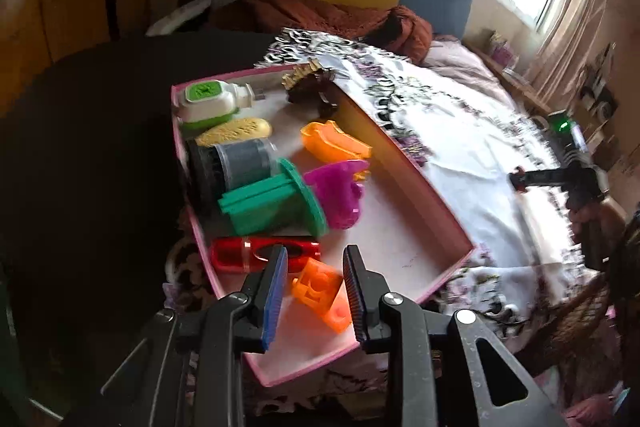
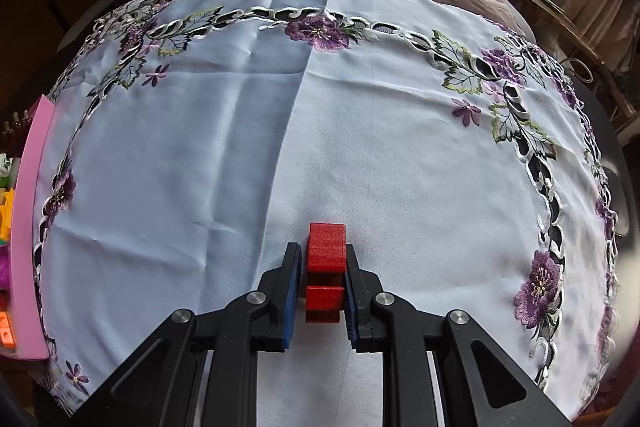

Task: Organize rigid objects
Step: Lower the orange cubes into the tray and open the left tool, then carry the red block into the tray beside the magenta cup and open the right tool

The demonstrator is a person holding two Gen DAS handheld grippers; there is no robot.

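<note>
My right gripper (image 2: 323, 269) clamps a red plastic block (image 2: 326, 247) over the embroidered white cloth (image 2: 200, 147); my left gripper (image 1: 316, 267) hangs open above an orange plastic piece (image 1: 320, 287) in the pink tray (image 1: 448, 215).

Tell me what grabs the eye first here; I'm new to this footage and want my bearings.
The shallow pink cardboard tray crammed with bright plastic pieces stands out, among them a green flanged plastic part and a magenta plastic scoop-like piece. An orange plastic block lies in the tray between the open left tool's pads. In the right wrist view, the right tool grips a red plastic block over the white floral-embroidered cloth.
</note>
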